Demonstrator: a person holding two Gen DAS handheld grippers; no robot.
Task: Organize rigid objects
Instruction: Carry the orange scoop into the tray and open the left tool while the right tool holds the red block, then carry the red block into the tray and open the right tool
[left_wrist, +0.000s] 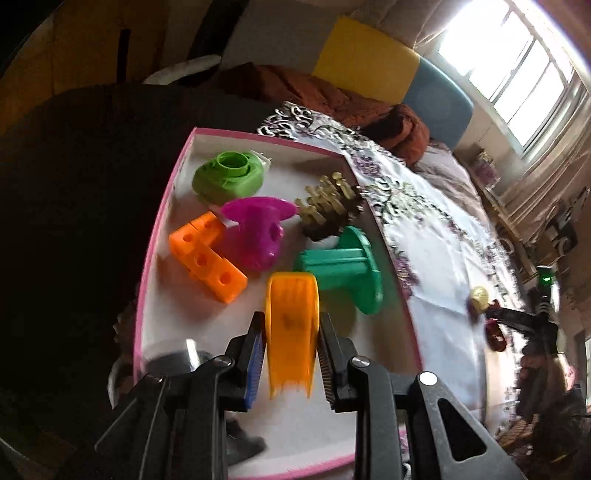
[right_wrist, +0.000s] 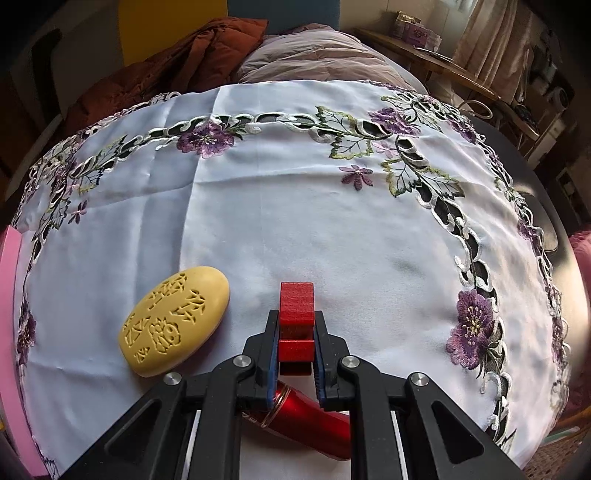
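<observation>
Step in hand, as I read it: gathering loose rigid pieces into the pink-rimmed tray (left_wrist: 162, 206).

Left claw (left_wrist: 291, 343) is clamping an orange ribbed plastic piece (left_wrist: 291, 332), curved like a wheel-arch, translucent, hanging over the tray's near half. In the left wrist view the tray is already holding a green ring-topped housing (left_wrist: 229, 177) at 11 o'clock, a magenta flanged part (left_wrist: 258, 232) at centre, an orange L-shaped block (left_wrist: 207, 254) with round holes at 9 o'clock, a teal spool (left_wrist: 343, 266) at 3 o'clock, and a brass-coloured toothed piece (left_wrist: 328, 203) at 1 o'clock. All look like matte hard moulded or printed plastic.

Right claw (right_wrist: 295, 332) is gripping a red stepped block (right_wrist: 296, 321), grainy-faced and square-edged, low over the white embroidered cloth on the surface (right_wrist: 295, 229). A yellow oval slab (right_wrist: 173, 321) with carved characters is lying just beside it at 9 o'clock. A glossy red metallic cylinder (right_wrist: 314, 424) is lying under the claw at 6 o'clock.

Next move, my judgement: the orange piece needs lowering into the bare patch at the tray's 6 o'clock, clear of the teal spool, before the jaws part. The red block then needs carrying over toward the tray, whose pink edge is showing at 9 o'clock in the right wrist view.
</observation>
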